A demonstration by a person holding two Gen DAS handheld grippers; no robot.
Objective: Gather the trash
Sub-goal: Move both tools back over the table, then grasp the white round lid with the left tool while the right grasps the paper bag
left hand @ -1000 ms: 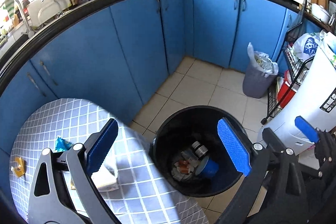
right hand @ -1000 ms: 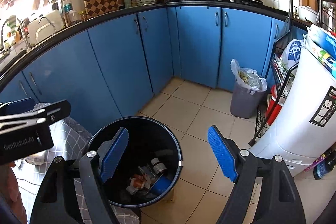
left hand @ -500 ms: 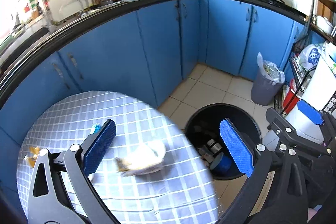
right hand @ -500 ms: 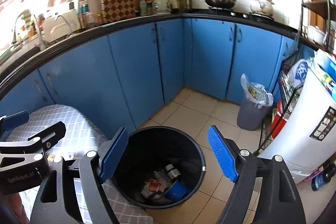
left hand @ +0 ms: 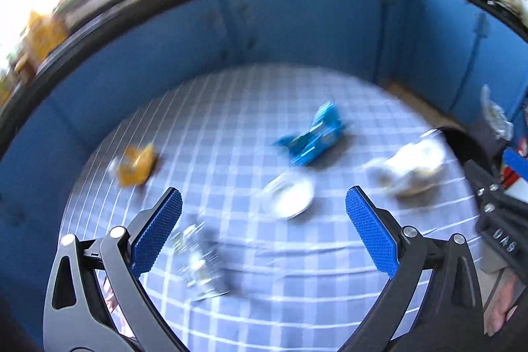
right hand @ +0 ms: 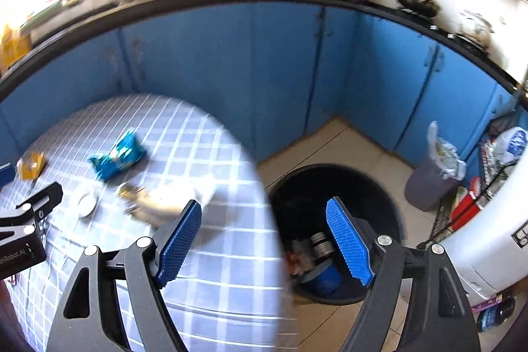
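Trash lies on a round table with a blue checked cloth [left hand: 250, 319]: a blue wrapper [left hand: 313, 137], a yellow wrapper [left hand: 137, 165], a small white lid [left hand: 288, 195], a crumpled white paper [left hand: 411, 169] and a clear shiny wrapper [left hand: 201, 259]. My left gripper [left hand: 264, 236] is open and empty above the table, over the white lid. My right gripper [right hand: 264, 248] is open and empty above the table's right edge. The black trash bin [right hand: 336, 183] stands on the floor to the right, with trash inside. The blue wrapper [right hand: 117, 157] and white paper [right hand: 171, 200] also show in the right wrist view.
Blue cabinets [right hand: 280, 75] under a black counter curve behind the table. A grey bin with a bag [right hand: 432, 183], a wire rack [right hand: 488, 174] and a white appliance [right hand: 498, 240] stand at the right. The left wrist view is blurred by motion.
Both grippers have swung left, from over the black bin to over the table. The left view now shows the table's trash; both stay open and empty.
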